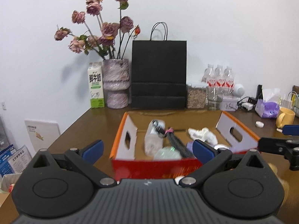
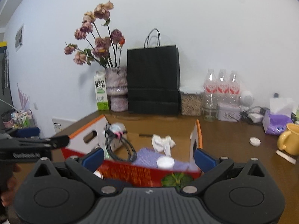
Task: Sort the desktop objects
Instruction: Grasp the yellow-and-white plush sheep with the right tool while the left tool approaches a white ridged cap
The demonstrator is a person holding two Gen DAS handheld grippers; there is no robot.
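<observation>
1. Left wrist view: the left gripper (image 1: 147,149) fills the bottom of the frame, its blue-padded jaws spread wide and holding nothing.
2. Just beyond it, at centre, an open cardboard box (image 1: 123,140) with orange edges and a red front sits on the brown tabletop (image 1: 89,127).
3. Inside the box lie a clear plastic bottle (image 1: 152,140) on its side, a coiled black cable (image 1: 177,143), a crumpled white cloth (image 1: 202,134) and a small white lid (image 1: 221,147).
4. At the right edge of the frame, the other gripper reaches in at the box's right wall.
5. Right wrist view: the right gripper (image 2: 149,158) fills the bottom of the frame, jaws also wide apart and empty, just short of the box's red front.
6. To the right of the box, loose on the tabletop, are a small white round case (image 2: 255,141), a yellow mug (image 2: 289,140) and a purple tissue pack (image 2: 276,123).
7. Judging by looks, the round case is light, hard and slippery; pinching it across its flat sides seems safest.
8. The mug looks heavy and breakable; its rim or handle would give the firmest hold.
9. The tissue pack is soft and should squash, so a gentle grip at its middle would suit.
</observation>
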